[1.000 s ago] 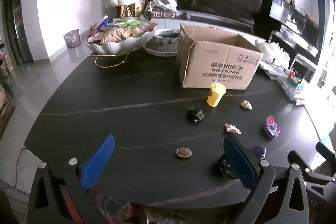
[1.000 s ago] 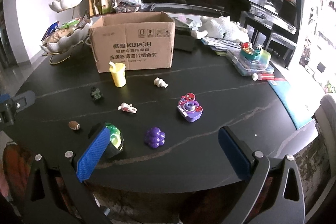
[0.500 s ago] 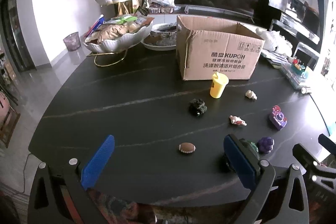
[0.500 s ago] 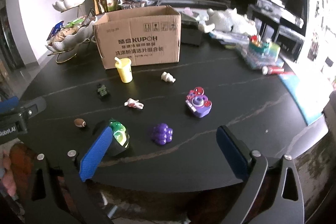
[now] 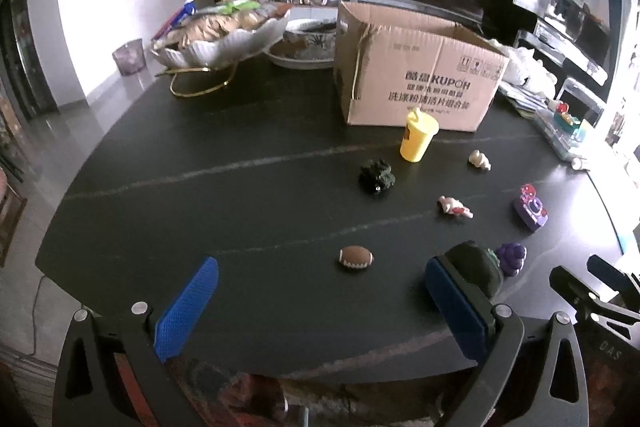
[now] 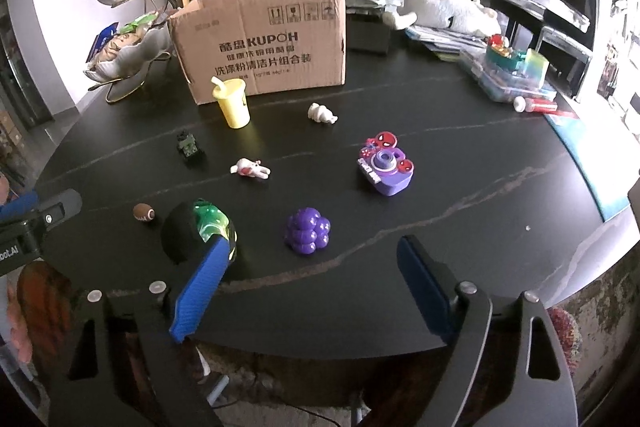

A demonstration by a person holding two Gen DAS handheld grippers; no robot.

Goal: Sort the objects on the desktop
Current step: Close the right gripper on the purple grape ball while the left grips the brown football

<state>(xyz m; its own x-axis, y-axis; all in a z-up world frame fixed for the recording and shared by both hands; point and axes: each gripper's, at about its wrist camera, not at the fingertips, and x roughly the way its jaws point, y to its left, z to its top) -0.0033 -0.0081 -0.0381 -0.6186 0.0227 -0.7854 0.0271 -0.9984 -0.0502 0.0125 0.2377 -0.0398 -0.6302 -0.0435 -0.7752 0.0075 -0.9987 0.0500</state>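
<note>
Small toys lie scattered on a dark table (image 5: 200, 187) in front of an open cardboard box (image 5: 416, 83) (image 6: 264, 39). Among them are a yellow cup (image 6: 233, 101), a small brown football (image 5: 356, 257) (image 6: 143, 213), a purple grape cluster (image 6: 307, 230), a purple toy camera (image 6: 385, 169), a dark toy car (image 5: 376, 175) and a black-and-green ball (image 6: 198, 235). My left gripper (image 5: 320, 301) is open above the table's near edge, just short of the football. My right gripper (image 6: 310, 285) has nothing between its jaws, which are closing, with the grape cluster just beyond them.
A white shell-shaped bowl of snacks (image 5: 224, 39) on a gold stand sits at the back left. A white plush toy (image 6: 444, 7), plastic cases (image 6: 508, 79) and a teal mat (image 6: 592, 147) line the right side. Two small pale figurines (image 6: 322, 113) (image 6: 250, 167) lie mid-table.
Both grippers have sunk toward the table and tipped downward, so the toys look larger and closer. The right gripper's fingers have drawn nearer together.
</note>
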